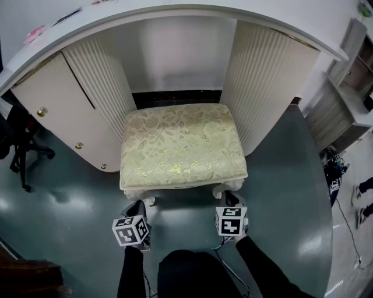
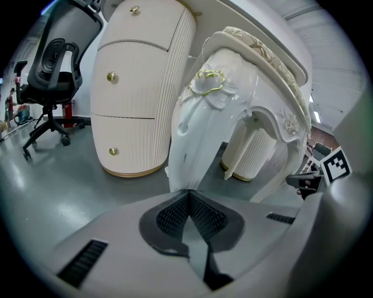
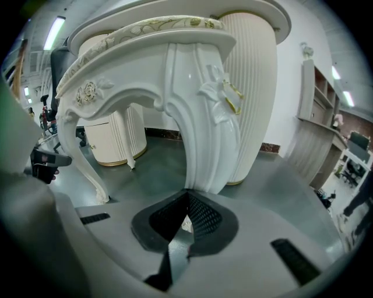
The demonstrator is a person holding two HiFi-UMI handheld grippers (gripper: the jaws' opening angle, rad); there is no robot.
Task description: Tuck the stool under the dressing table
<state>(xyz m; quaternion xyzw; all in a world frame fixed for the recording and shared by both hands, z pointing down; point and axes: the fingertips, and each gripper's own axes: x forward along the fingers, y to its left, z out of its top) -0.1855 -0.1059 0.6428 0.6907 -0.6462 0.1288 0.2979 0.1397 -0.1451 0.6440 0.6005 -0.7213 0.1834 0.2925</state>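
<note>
The stool (image 1: pixel 180 145) has a gold floral cushion and white carved legs; its back half stands in the knee gap of the white dressing table (image 1: pixel 175 14). My left gripper (image 1: pixel 139 205) is at the stool's front left leg (image 2: pixel 198 122), and in the left gripper view this gripper (image 2: pixel 189 195) has its jaws closed tip to tip against that leg. At the front right leg (image 3: pixel 207 116) my right gripper (image 1: pixel 233 199) rests the same way. Seen in its own view, the right gripper (image 3: pixel 187 193) has nothing between its pads.
Ribbed pedestals flank the gap: a drawer unit (image 1: pixel 58 105) with gold knobs on the left, a column (image 1: pixel 265 81) on the right. A black office chair (image 1: pixel 20 145) stands far left. A grey shelf unit (image 1: pixel 344 105) and floor cables (image 1: pixel 335 169) are at the right.
</note>
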